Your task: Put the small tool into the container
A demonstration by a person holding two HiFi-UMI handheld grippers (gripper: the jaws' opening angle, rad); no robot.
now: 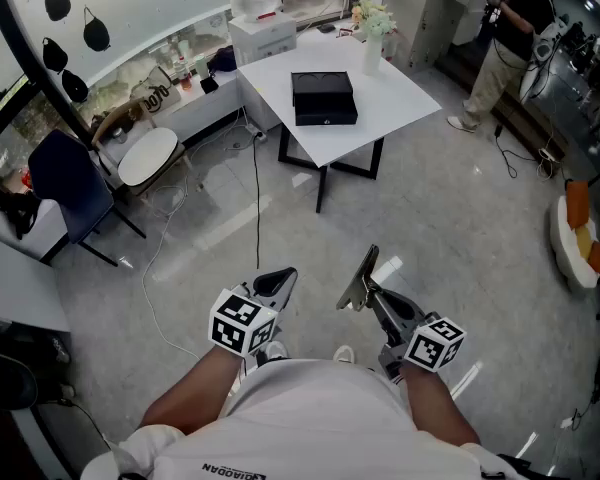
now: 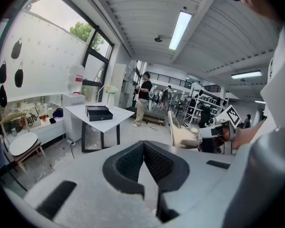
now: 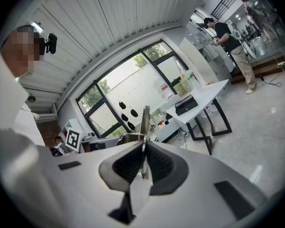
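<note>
A thin flat metal tool (image 1: 361, 278) stands edge-on between the jaws of my right gripper (image 1: 366, 294), which is shut on it. In the right gripper view the tool's blade (image 3: 145, 121) sticks out past the pads. My left gripper (image 1: 282, 280) is shut with nothing in it, its pads (image 2: 143, 151) meeting at the tip. Both grippers are held close to the person's body, above the floor. The container, a black box (image 1: 324, 98), lies on a white table (image 1: 400, 88) well ahead of me. The black box (image 2: 99, 112) also shows far off in both gripper views (image 3: 186, 104).
A vase of flowers (image 1: 371, 38) stands on the table's far corner. A blue chair (image 1: 70, 183) and a round white stool (image 1: 147, 156) are at the left, with cables (image 1: 257, 183) across the floor. A person (image 1: 505, 43) stands at the back right.
</note>
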